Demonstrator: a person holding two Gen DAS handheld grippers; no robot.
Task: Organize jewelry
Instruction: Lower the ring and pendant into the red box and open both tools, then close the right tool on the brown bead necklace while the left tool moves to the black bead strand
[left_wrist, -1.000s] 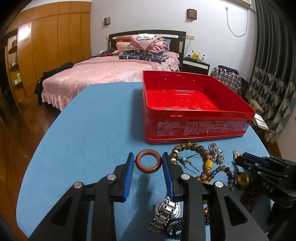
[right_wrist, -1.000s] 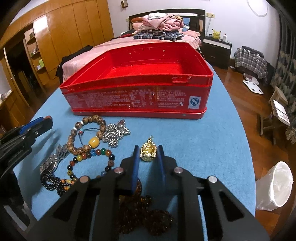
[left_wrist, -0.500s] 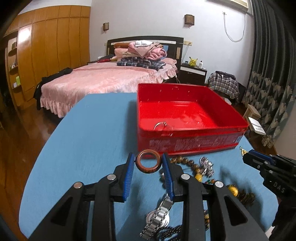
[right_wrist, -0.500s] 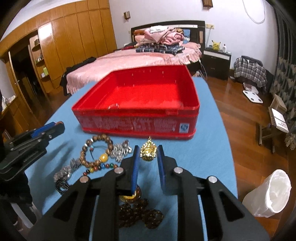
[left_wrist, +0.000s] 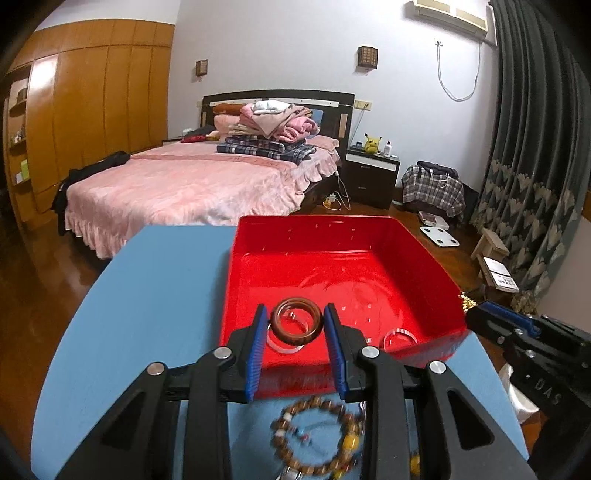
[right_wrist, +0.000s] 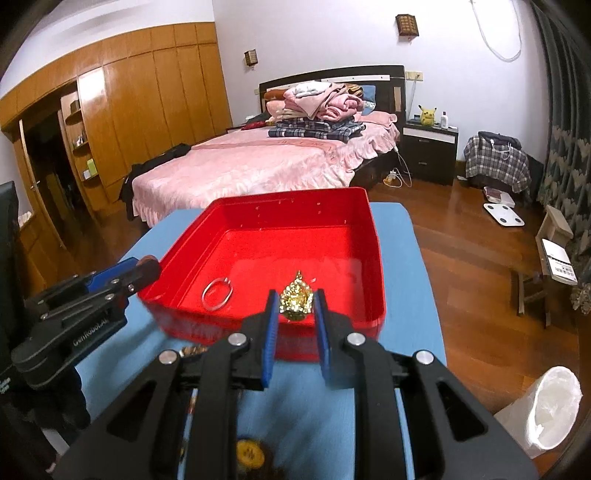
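Nearest, at 6 o'clock in the left wrist view, a beaded bracelet lies on the blue desk. Just beyond, the left gripper is clamped on a brown ring bangle, held above the near edge of the red tray. The right gripper is clamped on a gold pendant over the same tray, where a thin clear ring lies at 10 o'clock from it. Beyond the desk, at 12 o'clock, stands a pink bed.
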